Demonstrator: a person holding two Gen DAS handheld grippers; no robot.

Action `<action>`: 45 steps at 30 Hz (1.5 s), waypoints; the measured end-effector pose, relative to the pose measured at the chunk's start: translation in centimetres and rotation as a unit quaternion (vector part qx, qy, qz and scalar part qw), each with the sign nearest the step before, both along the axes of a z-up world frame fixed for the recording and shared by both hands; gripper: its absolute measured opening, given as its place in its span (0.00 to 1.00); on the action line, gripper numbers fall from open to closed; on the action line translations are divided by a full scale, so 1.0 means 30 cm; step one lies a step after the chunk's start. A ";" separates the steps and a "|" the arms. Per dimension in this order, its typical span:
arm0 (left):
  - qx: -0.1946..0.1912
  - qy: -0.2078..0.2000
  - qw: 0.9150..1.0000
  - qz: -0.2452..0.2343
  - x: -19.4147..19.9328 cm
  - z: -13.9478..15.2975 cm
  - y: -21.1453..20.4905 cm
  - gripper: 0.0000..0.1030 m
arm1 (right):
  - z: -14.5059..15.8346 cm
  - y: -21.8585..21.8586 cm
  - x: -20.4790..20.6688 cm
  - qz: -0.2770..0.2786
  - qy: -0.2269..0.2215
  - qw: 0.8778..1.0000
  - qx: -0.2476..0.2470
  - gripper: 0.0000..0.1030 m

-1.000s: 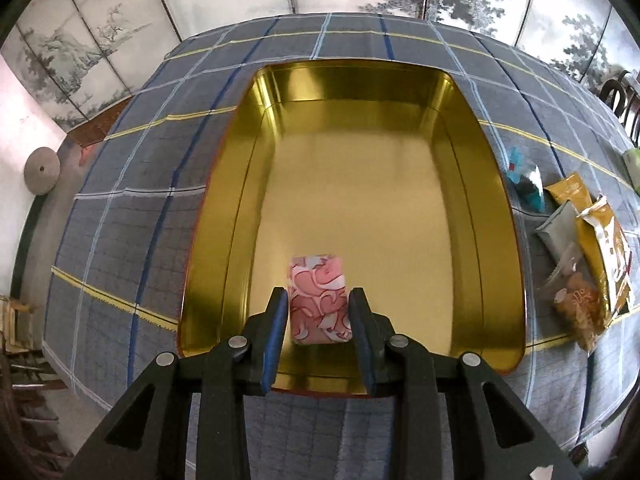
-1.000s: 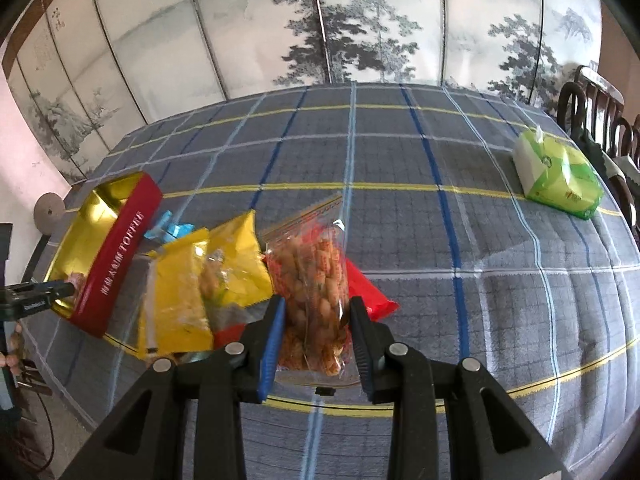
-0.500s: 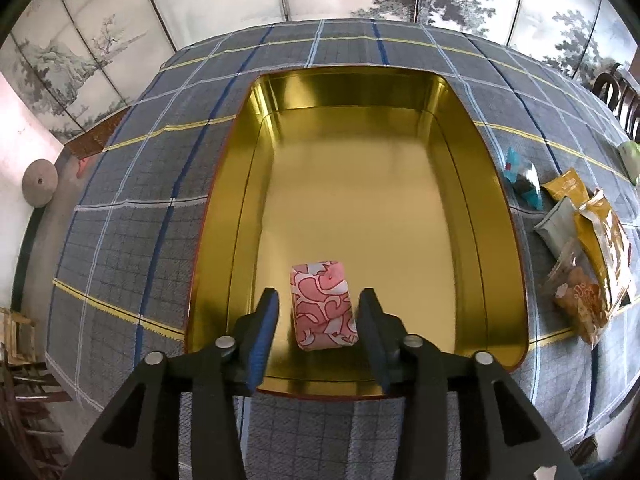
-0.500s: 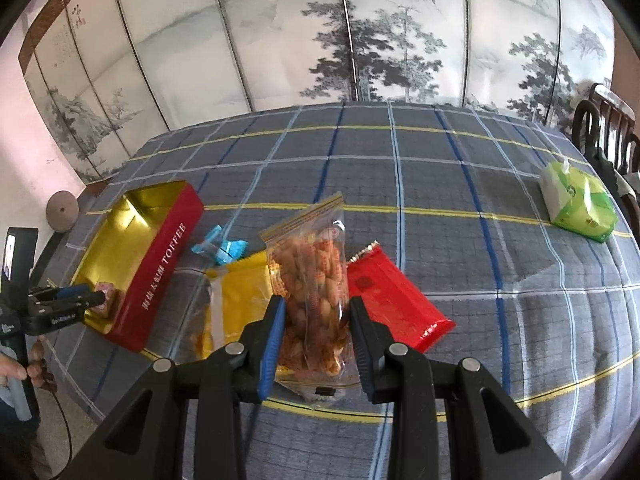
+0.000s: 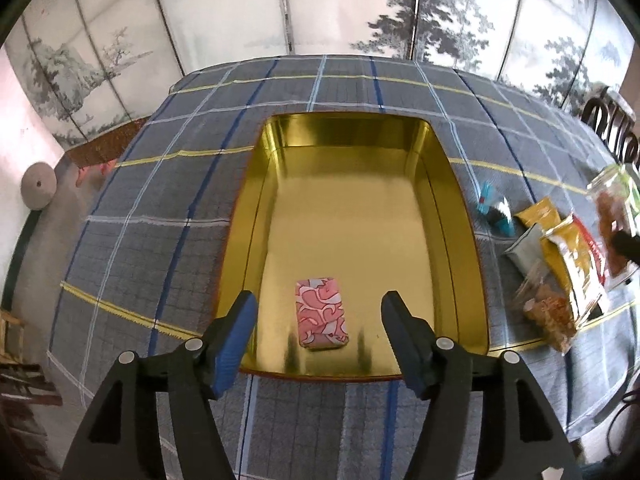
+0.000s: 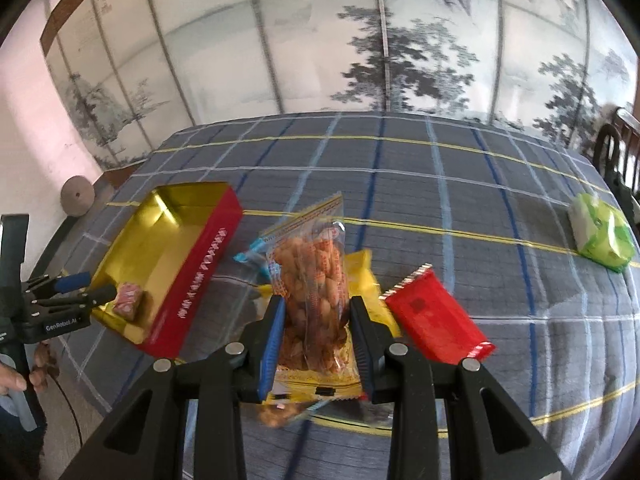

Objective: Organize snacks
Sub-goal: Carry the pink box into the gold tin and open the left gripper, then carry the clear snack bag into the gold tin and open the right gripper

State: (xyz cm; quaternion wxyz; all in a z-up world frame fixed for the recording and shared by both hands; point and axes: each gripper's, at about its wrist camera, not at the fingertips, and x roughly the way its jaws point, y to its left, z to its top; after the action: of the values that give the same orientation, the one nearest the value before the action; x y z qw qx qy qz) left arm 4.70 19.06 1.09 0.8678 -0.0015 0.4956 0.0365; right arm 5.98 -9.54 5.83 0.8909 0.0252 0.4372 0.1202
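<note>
Now your left gripper [image 5: 316, 330] has its jaws opening, pads clear of the pink wrapped snack [image 5: 321, 313], which lies flat between them on the gold floor of the toffee tin [image 5: 460, 216], near the lower edge. Your right gripper [image 6: 316, 326] is clamped on a clear bag of peanuts [image 6: 314, 276], held upright at frame centre above the yellow packets [image 6: 362, 276]. Just right of it lies a red packet [image 6: 434, 318]; a green pack [image 6: 602, 238] sits far right on the plaid cloth [image 6: 400, 184].

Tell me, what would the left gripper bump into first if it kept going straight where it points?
Probably the pink candy packet lying in the gold tin. The left gripper is opening, not touching it.
</note>
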 end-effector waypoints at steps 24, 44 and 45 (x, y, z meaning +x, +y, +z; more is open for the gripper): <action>-0.015 -0.060 0.989 0.137 -0.239 0.087 0.294 0.78 | -0.077 0.542 0.053 0.129 0.047 0.991 0.002 0.31; -0.035 -0.036 0.980 0.191 -0.313 0.040 0.394 0.78 | -0.183 0.722 0.114 0.102 0.086 0.990 -0.045 0.31; -0.035 -0.036 0.980 0.191 -0.314 0.040 0.393 0.78 | -0.187 0.724 0.115 0.102 0.087 0.990 -0.046 0.31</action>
State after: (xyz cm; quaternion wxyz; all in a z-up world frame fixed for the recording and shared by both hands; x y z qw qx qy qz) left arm -4.74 30.86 2.29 0.8613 -0.1279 0.4560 0.1841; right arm 9.43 12.18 0.21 0.8325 -0.0497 0.5188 0.1879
